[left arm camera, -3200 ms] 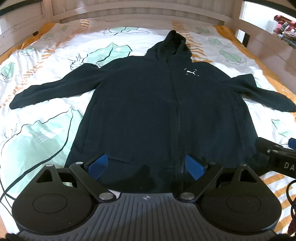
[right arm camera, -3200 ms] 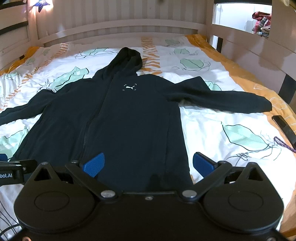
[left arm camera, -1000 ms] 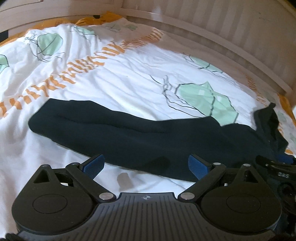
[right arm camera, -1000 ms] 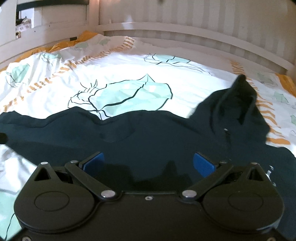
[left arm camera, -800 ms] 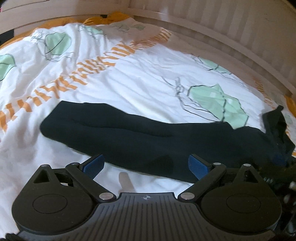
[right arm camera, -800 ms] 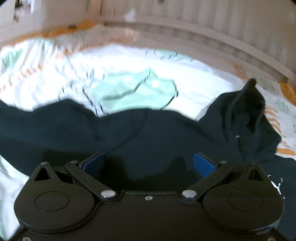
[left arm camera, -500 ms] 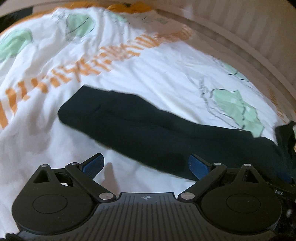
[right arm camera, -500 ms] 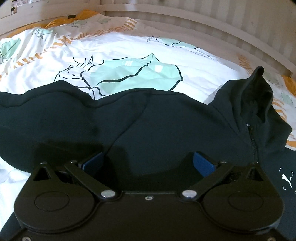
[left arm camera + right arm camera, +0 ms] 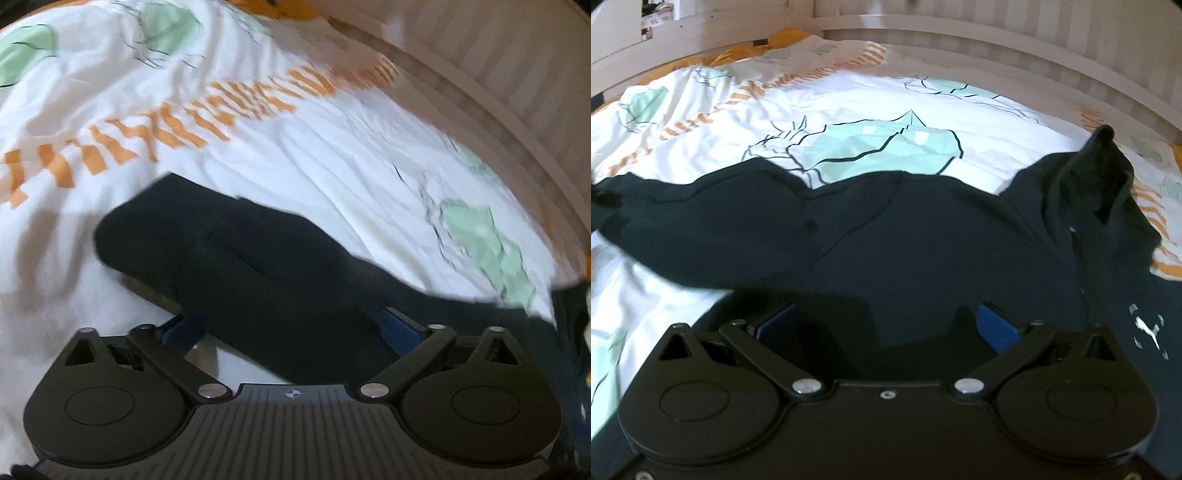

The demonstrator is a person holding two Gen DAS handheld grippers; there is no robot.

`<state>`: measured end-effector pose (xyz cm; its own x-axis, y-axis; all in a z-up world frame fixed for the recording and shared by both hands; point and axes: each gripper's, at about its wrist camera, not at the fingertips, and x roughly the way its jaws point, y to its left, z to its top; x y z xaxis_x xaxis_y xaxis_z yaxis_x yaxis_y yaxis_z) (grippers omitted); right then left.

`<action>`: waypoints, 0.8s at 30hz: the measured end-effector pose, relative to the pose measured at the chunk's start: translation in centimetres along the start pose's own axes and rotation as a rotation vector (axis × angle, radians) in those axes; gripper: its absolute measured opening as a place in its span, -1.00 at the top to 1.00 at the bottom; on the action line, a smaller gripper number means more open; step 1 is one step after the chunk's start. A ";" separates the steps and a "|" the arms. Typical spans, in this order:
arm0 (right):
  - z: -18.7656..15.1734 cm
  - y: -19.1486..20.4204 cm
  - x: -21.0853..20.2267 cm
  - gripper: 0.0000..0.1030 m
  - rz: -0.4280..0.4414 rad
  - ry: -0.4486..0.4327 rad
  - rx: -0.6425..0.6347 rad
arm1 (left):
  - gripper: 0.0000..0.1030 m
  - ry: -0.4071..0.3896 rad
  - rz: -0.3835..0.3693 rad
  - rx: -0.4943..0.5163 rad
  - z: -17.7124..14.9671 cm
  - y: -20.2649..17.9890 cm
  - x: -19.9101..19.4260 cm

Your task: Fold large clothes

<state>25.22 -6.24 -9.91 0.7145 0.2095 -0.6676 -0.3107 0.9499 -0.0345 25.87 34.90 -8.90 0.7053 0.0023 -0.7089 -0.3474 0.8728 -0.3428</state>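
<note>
A black zip hoodie (image 9: 923, 236) lies flat on the bed, hood (image 9: 1100, 177) at the right and a white chest logo (image 9: 1148, 330) at the lower right. Its left sleeve (image 9: 229, 251) runs slantwise across the left wrist view, cuff end at the upper left. My left gripper (image 9: 290, 328) is low over the sleeve, which lies between its blue pads (image 9: 400, 330); the jaws are closing and still stand wide. My right gripper (image 9: 886, 325) hovers open over the shoulder and armpit area, nothing pinched between its fingers (image 9: 997, 326).
The bedsheet (image 9: 332, 140) is white with orange stripes and green leaf prints. A slatted pale wooden bed rail (image 9: 997, 48) runs round the far side, and in the left wrist view the rail (image 9: 480, 92) curves along the upper right.
The left gripper has moved along the sleeve toward its cuff and come down onto it, its pads narrowing. The right gripper has settled lower over the shoulder.
</note>
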 end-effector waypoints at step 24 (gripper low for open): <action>-8.7 -7.6 -11.2 -0.99 -0.039 -0.020 0.222 | 0.90 -0.335 -0.364 0.420 -1.1 -25.2 -14.0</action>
<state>14.13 -17.79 -8.67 0.7364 0.1741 -0.6538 -0.1383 0.9847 0.1064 24.08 12.33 9.04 0.9104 -0.2372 -0.3389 0.1739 0.9628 -0.2068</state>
